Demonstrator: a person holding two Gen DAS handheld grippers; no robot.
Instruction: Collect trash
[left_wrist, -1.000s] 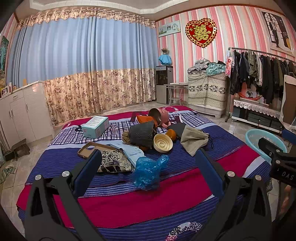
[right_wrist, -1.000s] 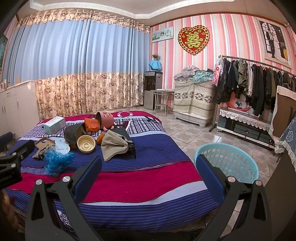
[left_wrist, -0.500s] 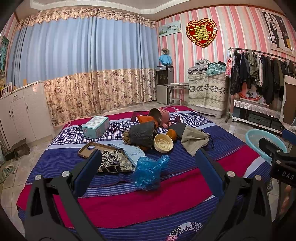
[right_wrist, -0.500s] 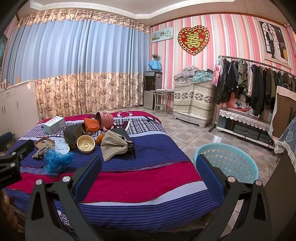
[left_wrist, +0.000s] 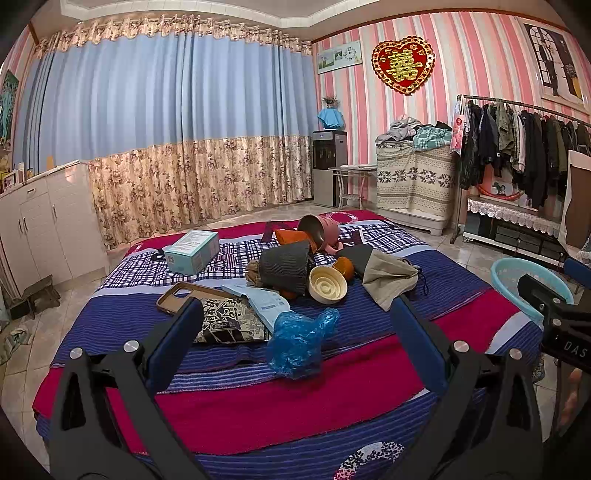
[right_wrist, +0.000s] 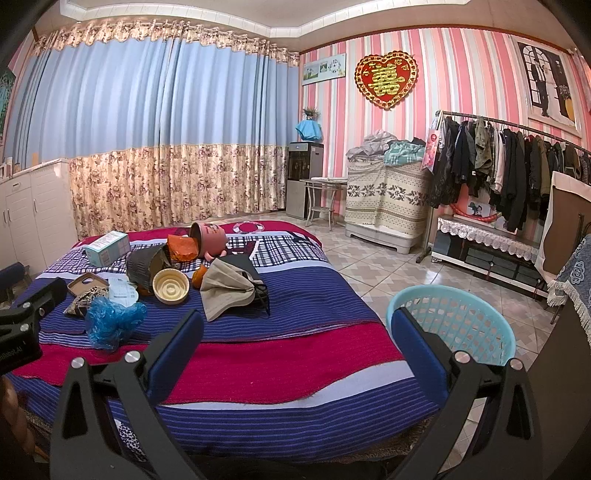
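Opening step of trash collection: both the left gripper (left_wrist: 293, 334) and the right gripper (right_wrist: 295, 336) are held with jaws spread and empty above the bed (left_wrist: 258, 406), where the crumpled blue plastic bag (left_wrist: 299, 341) lies nearest, so a reach and pinch is judged next, then a carry to the blue basket (right_wrist: 454, 325) on the floor beside the bed.

Pink striped walls (right_wrist: 461, 74) are hung with a red heart ornament (right_wrist: 386, 79). Blue curtains (left_wrist: 166, 110) are drawn; a clothes rack (right_wrist: 498, 162) is set on the tiled floor (right_wrist: 388, 273).
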